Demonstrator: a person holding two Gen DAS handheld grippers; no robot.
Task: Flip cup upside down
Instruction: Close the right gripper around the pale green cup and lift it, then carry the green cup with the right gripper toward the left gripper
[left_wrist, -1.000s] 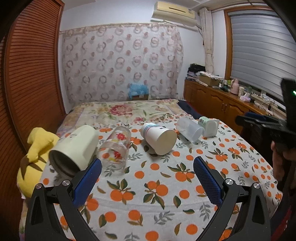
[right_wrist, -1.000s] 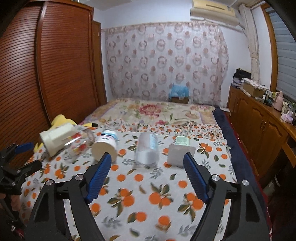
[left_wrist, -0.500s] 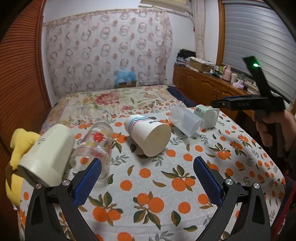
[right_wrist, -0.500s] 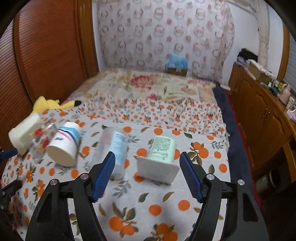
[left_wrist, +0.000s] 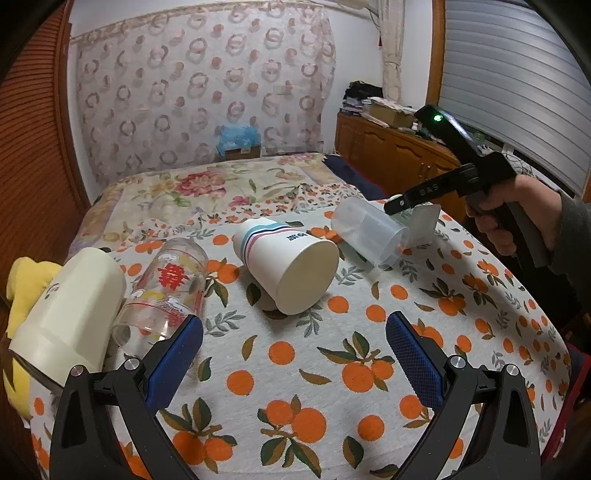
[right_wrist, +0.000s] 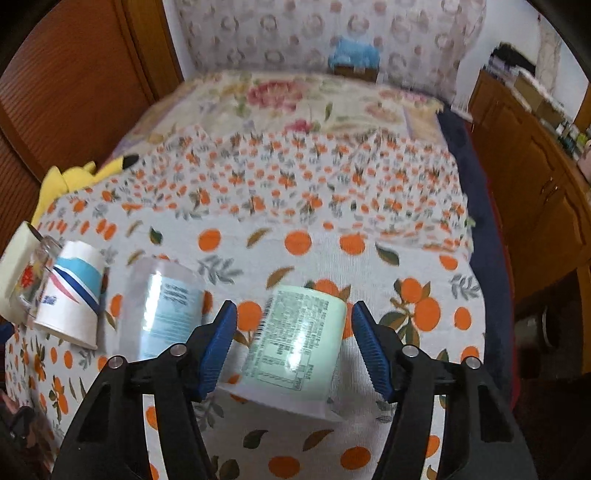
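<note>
Several cups lie on their sides in a row on the orange-print tablecloth (left_wrist: 295, 354). A pale green labelled cup (right_wrist: 299, 339) with a square white rim lies between the open fingers of my right gripper (right_wrist: 293, 343). To its left lie a clear plastic cup (right_wrist: 162, 306), a white paper cup with blue and pink stripes (left_wrist: 288, 262), a printed glass (left_wrist: 166, 291) and a cream cup (left_wrist: 70, 310). My left gripper (left_wrist: 293, 354) is open and empty, low over the cloth in front of the paper cup. The right gripper also shows in the left wrist view (left_wrist: 402, 201).
A yellow plush toy (left_wrist: 26, 280) lies at the table's left edge. A bed with a floral cover (left_wrist: 207, 184) stands behind the table. Wooden cabinets (right_wrist: 535, 177) run along the right wall and a wooden wardrobe (right_wrist: 74, 81) stands on the left.
My right gripper has moved forward and down until its open fingers straddle the pale green cup. My left gripper has moved closer to the paper cup and the glass.
</note>
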